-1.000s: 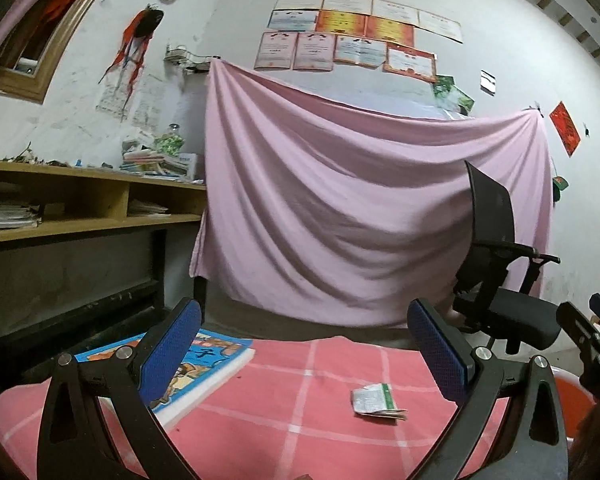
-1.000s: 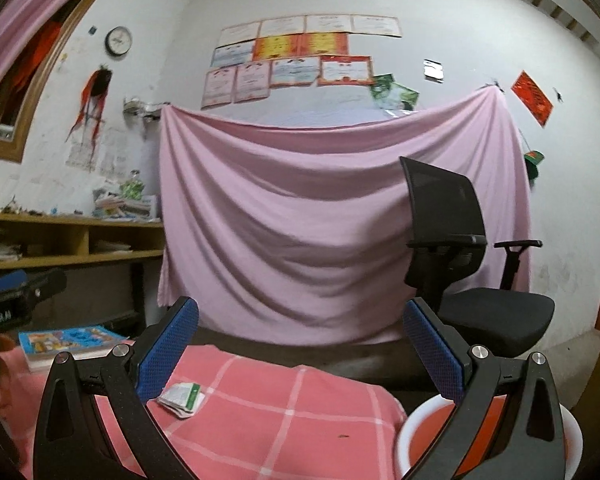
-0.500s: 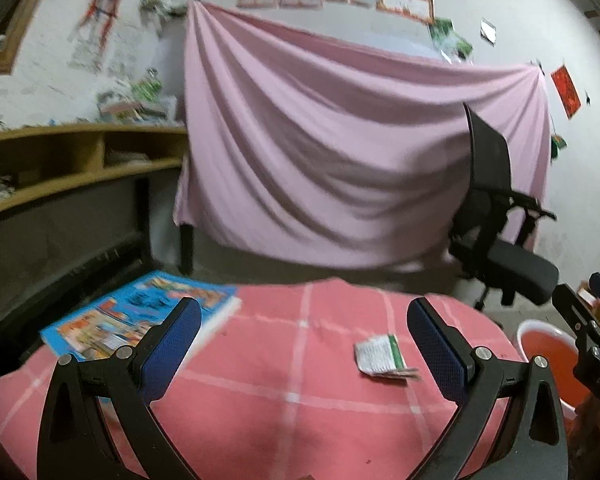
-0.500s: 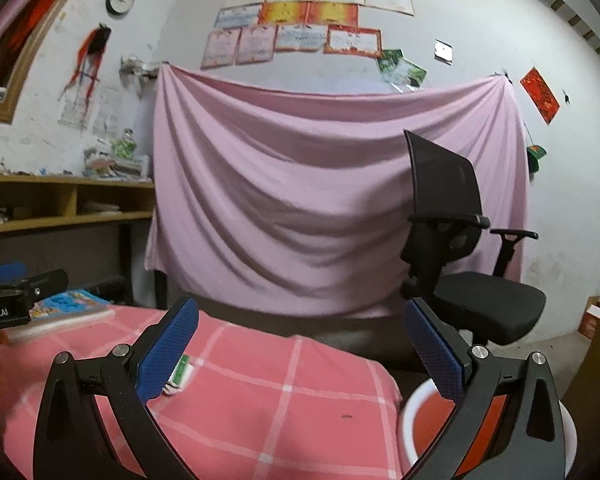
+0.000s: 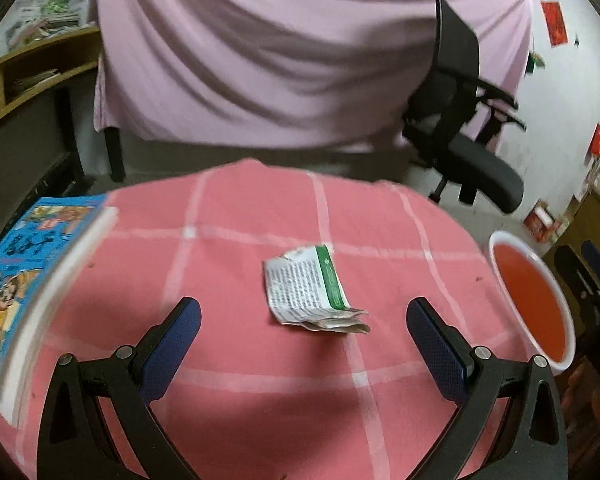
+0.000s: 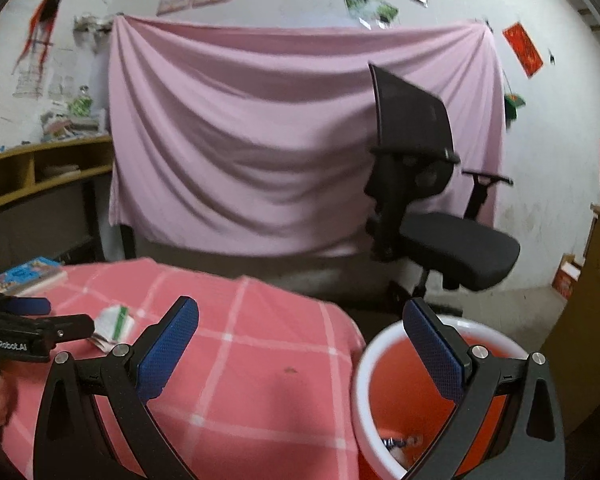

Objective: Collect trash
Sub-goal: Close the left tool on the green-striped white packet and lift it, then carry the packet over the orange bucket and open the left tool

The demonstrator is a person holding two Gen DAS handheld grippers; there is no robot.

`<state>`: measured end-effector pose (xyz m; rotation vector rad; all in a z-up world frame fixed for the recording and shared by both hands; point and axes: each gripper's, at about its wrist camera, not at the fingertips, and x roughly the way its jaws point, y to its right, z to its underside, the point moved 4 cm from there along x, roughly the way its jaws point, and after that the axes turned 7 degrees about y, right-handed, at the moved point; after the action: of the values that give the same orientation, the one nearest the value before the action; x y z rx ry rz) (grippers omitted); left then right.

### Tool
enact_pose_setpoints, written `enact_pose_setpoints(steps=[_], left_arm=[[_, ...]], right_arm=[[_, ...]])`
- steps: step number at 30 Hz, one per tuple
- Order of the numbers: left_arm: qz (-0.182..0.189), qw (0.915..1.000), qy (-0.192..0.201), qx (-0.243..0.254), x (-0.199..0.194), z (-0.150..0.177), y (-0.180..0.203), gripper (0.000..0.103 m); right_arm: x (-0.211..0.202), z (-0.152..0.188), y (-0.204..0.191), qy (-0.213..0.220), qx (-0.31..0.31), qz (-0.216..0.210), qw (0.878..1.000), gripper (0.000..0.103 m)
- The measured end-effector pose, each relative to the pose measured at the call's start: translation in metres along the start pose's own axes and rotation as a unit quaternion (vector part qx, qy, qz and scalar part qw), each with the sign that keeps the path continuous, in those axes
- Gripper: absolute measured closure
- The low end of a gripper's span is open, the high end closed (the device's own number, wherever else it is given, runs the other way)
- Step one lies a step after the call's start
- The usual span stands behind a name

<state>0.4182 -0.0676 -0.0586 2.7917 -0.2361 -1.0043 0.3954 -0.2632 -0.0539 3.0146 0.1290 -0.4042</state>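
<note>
Both grippers, left point(image 5: 303, 322) and right point(image 6: 301, 322), are gaping wide, empty; crumpled wrapper point(image 5: 310, 290) is lying mid-frame on pink cloth point(image 5: 236, 360).

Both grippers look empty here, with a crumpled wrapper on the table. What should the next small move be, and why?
Probably ease the left gripper forward and down so its open fingers straddle the crumpled wrapper, then close. The wrapper lies flat on the pink tablecloth just ahead of the fingers, untouched, and the orange bin waits beside the table under the open right gripper.
</note>
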Motion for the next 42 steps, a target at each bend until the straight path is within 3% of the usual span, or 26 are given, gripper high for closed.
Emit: enact_pose_setpoints(steps=[3, 6, 8, 10, 14, 19, 26, 30, 34, 38, 42], left_arm=[[-0.008, 0.9995, -0.026, 0.016, 0.012, 0.000, 0.008, 0.004], [-0.028, 0.9983, -0.041, 0.030, 0.022, 0.000, 0.015, 0.017], [-0.033, 0.9977, -0.048, 0.036, 0.029, 0.001, 0.018, 0.043], [-0.047, 0.9961, -0.057, 0.050, 0.032, 0.004, 0.022, 0.053], [-0.043, 0.9962, -0.051, 0.056, 0.030, 0.011, 0.028, 0.056], [0.009, 0.9985, -0.024, 0.048, 0.008, 0.018, 0.055, 0.057], [0.095, 0.9929, -0.021, 0.068, 0.009, 0.016, 0.144, 0.057], [0.134, 0.9867, -0.025, 0.089, 0.023, 0.018, 0.198, 0.057], [0.174, 0.9808, -0.040, 0.078, 0.039, 0.023, 0.234, 0.056], [0.175, 0.9797, -0.049, 0.085, 0.047, 0.023, 0.250, 0.056], [0.163, 0.9830, -0.033, 0.077, 0.038, 0.020, 0.245, 0.056]], right_arm=[[0.006, 0.008, 0.009, -0.030, 0.009, -0.001, 1.000, 0.000], [0.008, 0.014, 0.017, -0.047, 0.021, -0.005, 0.999, 0.000], [0.006, 0.016, 0.020, -0.053, 0.024, -0.008, 0.998, 0.000], [0.003, 0.018, 0.024, -0.056, 0.024, -0.009, 0.998, 0.000], [-0.001, 0.019, 0.032, -0.059, 0.030, -0.011, 0.998, 0.000], [-0.014, 0.017, 0.056, -0.045, 0.040, 0.005, 0.998, 0.000], [-0.039, 0.021, 0.138, -0.023, 0.105, 0.087, 0.990, 0.000], [-0.048, 0.033, 0.179, -0.030, 0.142, 0.120, 0.982, 0.000], [-0.055, 0.047, 0.209, -0.043, 0.165, 0.141, 0.975, 0.000], [-0.058, 0.052, 0.224, -0.049, 0.182, 0.145, 0.971, 0.000], [-0.063, 0.051, 0.223, -0.042, 0.185, 0.143, 0.971, 0.000]])
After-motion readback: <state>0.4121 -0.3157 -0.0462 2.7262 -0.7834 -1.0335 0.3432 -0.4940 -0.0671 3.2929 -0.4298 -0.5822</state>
